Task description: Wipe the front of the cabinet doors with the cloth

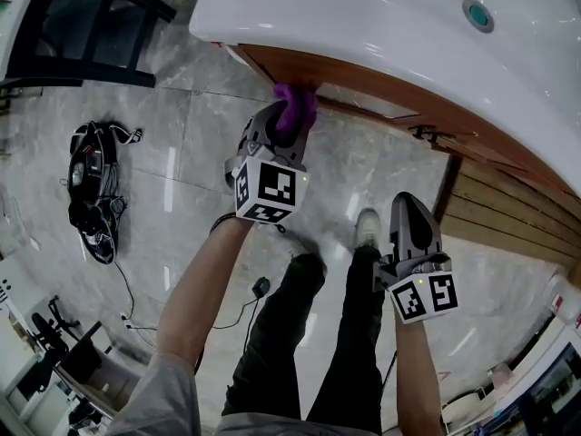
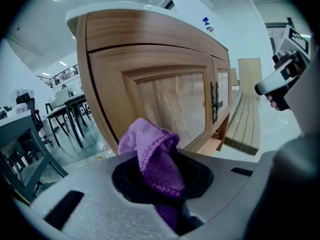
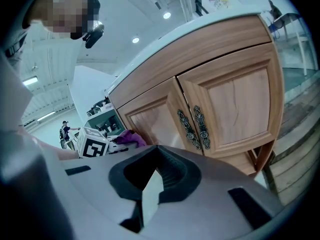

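The wooden cabinet (image 1: 381, 89) stands under a white countertop (image 1: 363, 16). It has two panelled doors (image 2: 170, 104), with ornate metal handles (image 3: 196, 126) where they meet. My left gripper (image 1: 289, 125) is shut on a purple cloth (image 1: 296, 107), and the bunched cloth (image 2: 152, 154) is up against or very near the left door's front. My right gripper (image 1: 410, 209) hangs lower and to the right, away from the cabinet. It is shut with nothing in it (image 3: 155, 179), and it points at the door handles.
A bundle of cables and gear (image 1: 93, 189) lies on the tiled floor at left. Black furniture legs (image 1: 91, 25) stand at top left. Wooden slats (image 1: 508, 207) run beside the cabinet at right. The person's legs and shoes (image 1: 366, 230) are below the grippers.
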`<state>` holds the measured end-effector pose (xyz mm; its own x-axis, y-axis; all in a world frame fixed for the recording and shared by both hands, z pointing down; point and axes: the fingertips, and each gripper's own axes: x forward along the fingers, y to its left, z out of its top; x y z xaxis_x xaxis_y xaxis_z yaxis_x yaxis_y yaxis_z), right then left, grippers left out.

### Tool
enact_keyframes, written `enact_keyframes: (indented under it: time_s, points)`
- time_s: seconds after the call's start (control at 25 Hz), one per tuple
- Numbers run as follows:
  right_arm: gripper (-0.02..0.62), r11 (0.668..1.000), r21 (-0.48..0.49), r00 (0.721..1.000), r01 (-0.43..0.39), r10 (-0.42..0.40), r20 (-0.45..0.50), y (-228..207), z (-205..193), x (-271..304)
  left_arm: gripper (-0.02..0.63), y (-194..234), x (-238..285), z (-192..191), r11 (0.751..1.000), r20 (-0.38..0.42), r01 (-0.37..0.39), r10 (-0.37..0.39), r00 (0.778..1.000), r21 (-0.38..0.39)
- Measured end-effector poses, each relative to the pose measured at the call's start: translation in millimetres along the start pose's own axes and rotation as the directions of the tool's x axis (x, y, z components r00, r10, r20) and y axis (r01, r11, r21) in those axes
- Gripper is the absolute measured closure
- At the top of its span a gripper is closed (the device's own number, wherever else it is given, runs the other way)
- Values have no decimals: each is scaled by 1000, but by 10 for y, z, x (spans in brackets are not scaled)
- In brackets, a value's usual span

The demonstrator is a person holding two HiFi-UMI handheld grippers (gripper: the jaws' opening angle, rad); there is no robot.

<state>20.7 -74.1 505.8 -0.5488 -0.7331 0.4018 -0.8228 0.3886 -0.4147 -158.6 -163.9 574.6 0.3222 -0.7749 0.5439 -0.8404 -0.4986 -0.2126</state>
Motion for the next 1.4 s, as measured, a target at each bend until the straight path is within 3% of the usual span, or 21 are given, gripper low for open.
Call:
enact_keyframes:
  time_s: [0.64, 1.4]
  points:
    - [588, 999, 28, 1000, 21, -21, 2, -151, -40, -40, 535, -49, 132, 35, 998, -22, 35, -33, 999, 59]
    - [588, 998, 44, 999, 36, -36, 4, -450, -27, -246, 535, -340, 267, 184, 999, -20, 32, -31, 999, 21]
